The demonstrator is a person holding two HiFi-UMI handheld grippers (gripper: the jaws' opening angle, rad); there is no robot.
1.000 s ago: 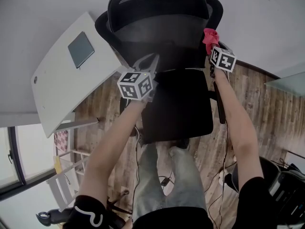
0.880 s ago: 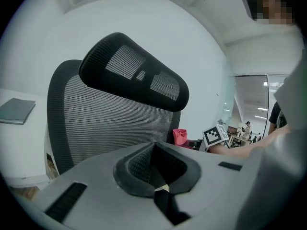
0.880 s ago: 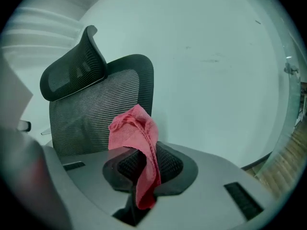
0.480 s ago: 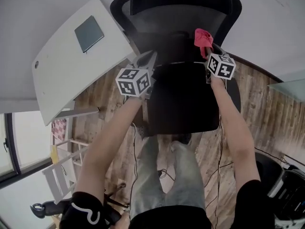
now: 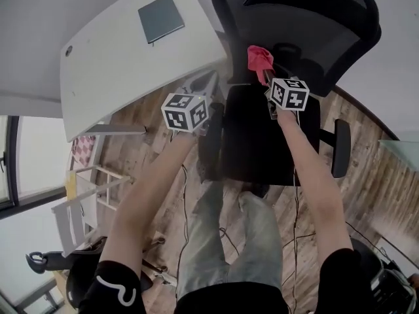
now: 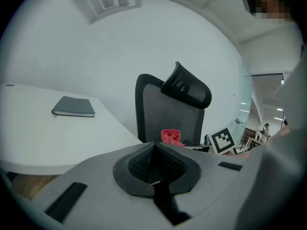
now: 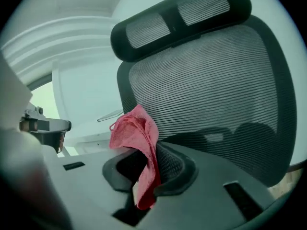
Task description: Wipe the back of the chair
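Head view; right gripper [image 5: 268, 81] fingers pinching cloth [image 5: 259, 59], moved leftward along chair [image 5: 314, 41]; left gripper [image 5: 209, 80] fingers together

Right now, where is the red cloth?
The red cloth is pinched in the right gripper, held up near the chair's mesh backrest, below the headrest.

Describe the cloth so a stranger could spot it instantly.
Find the black mesh office chair beside the white desk. In front of its backrest, the right hand-held gripper pinches a small crumpled cloth. Nothing else near the chair is red.
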